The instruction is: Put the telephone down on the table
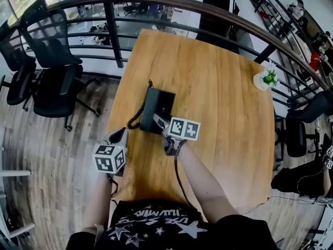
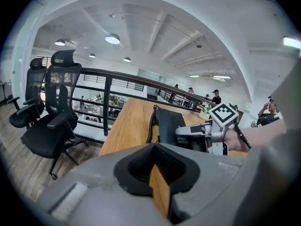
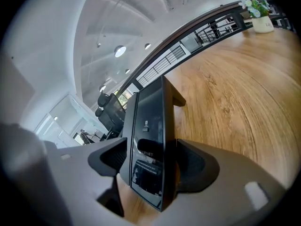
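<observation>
Jaws of the right gripper (image 1: 162, 128) stand spread, with the near end of the black telephone (image 1: 156, 108) between them and the pads close along its two sides without clamping it. Its long axis runs straight out from these jaws, far end pointing away across the wooden table (image 1: 218, 113) on which it rests. Its coiled cord (image 1: 136, 120) hangs on the left-jaw side. The left gripper (image 2: 153, 167) has its jaws together on nothing; the telephone lies ahead of them and to their right.

A black telephone (image 1: 156, 109) lies on the wooden table (image 1: 218, 113).
</observation>
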